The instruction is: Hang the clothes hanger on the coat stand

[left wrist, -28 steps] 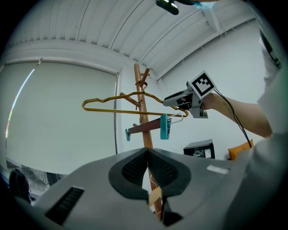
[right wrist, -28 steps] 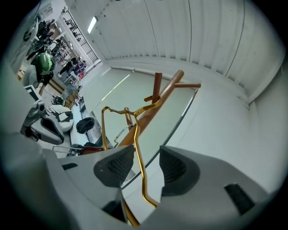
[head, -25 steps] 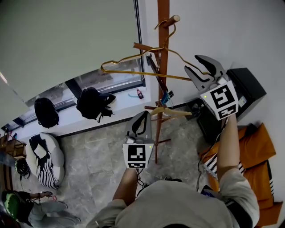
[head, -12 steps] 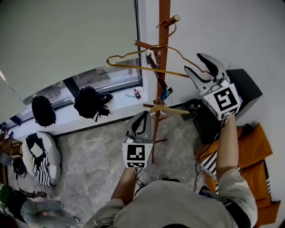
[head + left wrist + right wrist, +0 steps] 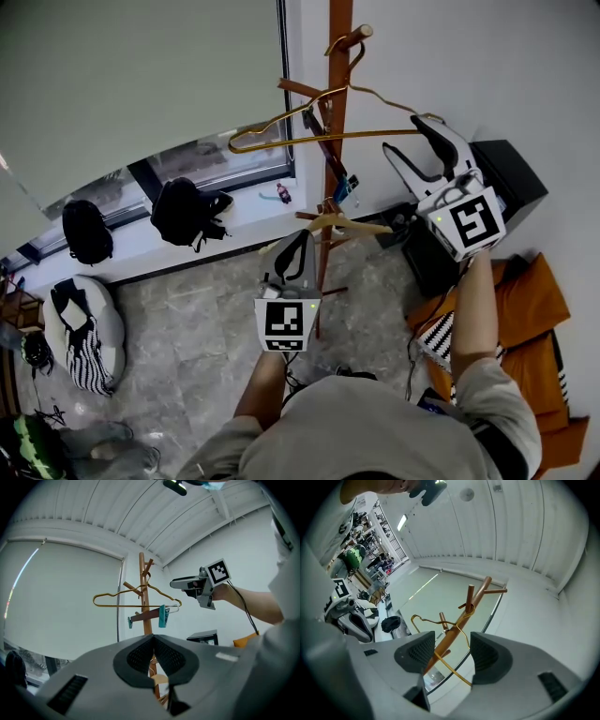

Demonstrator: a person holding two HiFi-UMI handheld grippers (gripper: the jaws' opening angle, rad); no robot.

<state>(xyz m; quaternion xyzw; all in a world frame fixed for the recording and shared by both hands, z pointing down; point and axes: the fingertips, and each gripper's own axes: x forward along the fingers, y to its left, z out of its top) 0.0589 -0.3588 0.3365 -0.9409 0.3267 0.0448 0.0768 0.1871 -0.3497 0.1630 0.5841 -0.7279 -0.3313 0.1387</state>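
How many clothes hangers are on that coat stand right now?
3. A gold wire hanger hangs from the top peg of the coat stand. A clip hanger with teal clips sits just below, and a wooden hanger hangs lower. Others may be hidden.

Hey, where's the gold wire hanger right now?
In the head view, top centre: the gold wire hanger hangs by its hook on an upper peg of the wooden coat stand, its right end between the right gripper's opening jaws.
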